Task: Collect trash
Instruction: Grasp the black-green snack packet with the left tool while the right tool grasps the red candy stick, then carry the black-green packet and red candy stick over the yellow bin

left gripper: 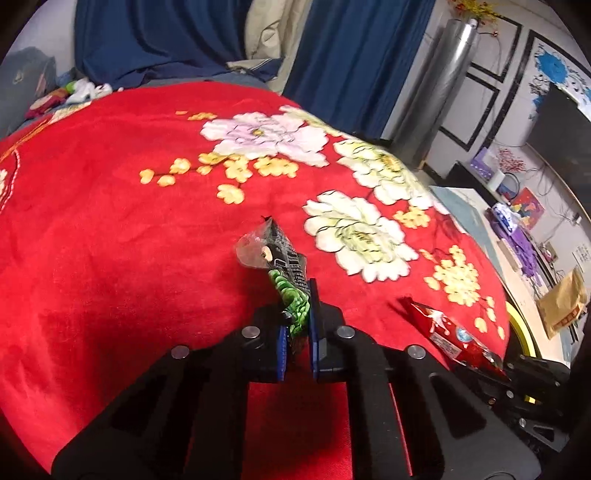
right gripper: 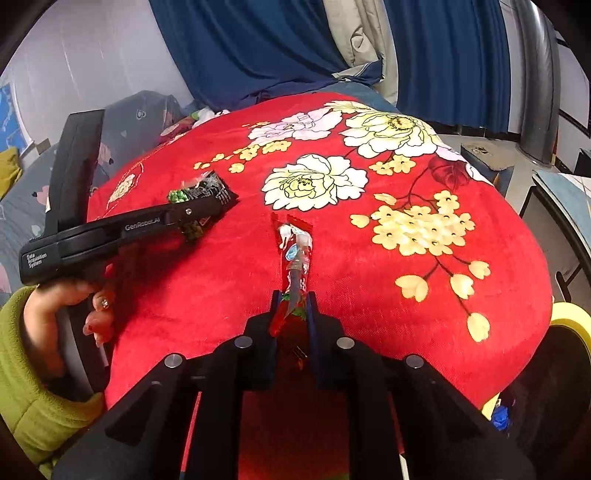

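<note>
My left gripper [left gripper: 297, 314] is shut on a black and green snack wrapper [left gripper: 282, 264] and holds it just above the red flowered blanket [left gripper: 129, 221]. The same wrapper [right gripper: 201, 195] shows in the right wrist view, held by the left gripper [right gripper: 194, 219]. My right gripper [right gripper: 291, 306] is shut on a red snack wrapper [right gripper: 295, 254], which sticks out forward over the blanket [right gripper: 369, 295]. The red wrapper [left gripper: 447, 332] also shows at the lower right of the left wrist view.
A yellow-rimmed dark bin [right gripper: 569, 328] stands off the blanket's right edge. Blue curtains [left gripper: 184, 33] hang behind. A desk [left gripper: 480, 210] with purple items stands at the right. Clothes and small items [left gripper: 74, 92] lie at the far left.
</note>
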Demonstrator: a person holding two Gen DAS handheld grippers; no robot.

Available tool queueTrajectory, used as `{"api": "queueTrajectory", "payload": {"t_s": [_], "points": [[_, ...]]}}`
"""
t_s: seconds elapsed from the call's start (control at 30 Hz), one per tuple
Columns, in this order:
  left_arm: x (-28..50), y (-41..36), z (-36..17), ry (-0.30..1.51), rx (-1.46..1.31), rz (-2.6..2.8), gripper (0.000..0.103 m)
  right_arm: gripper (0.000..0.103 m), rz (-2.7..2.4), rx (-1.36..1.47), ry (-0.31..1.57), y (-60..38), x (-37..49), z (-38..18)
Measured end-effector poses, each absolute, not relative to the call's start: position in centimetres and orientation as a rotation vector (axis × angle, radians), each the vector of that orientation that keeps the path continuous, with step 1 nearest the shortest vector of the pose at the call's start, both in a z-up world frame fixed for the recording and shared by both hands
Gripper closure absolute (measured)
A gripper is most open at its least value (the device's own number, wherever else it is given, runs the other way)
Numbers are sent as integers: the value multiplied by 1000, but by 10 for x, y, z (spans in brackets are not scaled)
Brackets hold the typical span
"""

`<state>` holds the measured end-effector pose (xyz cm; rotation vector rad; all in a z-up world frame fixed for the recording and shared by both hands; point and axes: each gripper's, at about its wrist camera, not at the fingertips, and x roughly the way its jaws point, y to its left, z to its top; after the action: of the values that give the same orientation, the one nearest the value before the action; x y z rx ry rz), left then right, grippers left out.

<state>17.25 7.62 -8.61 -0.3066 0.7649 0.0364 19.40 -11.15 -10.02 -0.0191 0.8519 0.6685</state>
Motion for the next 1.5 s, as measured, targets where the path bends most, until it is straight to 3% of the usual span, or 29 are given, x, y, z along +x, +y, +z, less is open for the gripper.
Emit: {"api": "queueTrajectory", "payload": {"t_s": [0.83, 1.5], "points": [[148, -1, -34, 645, -276, -207, 98, 92, 533, 80, 724, -193, 181, -59], [138, -61, -21, 615, -194, -337, 98, 92, 403, 164, 674, -261, 169, -53]]}}
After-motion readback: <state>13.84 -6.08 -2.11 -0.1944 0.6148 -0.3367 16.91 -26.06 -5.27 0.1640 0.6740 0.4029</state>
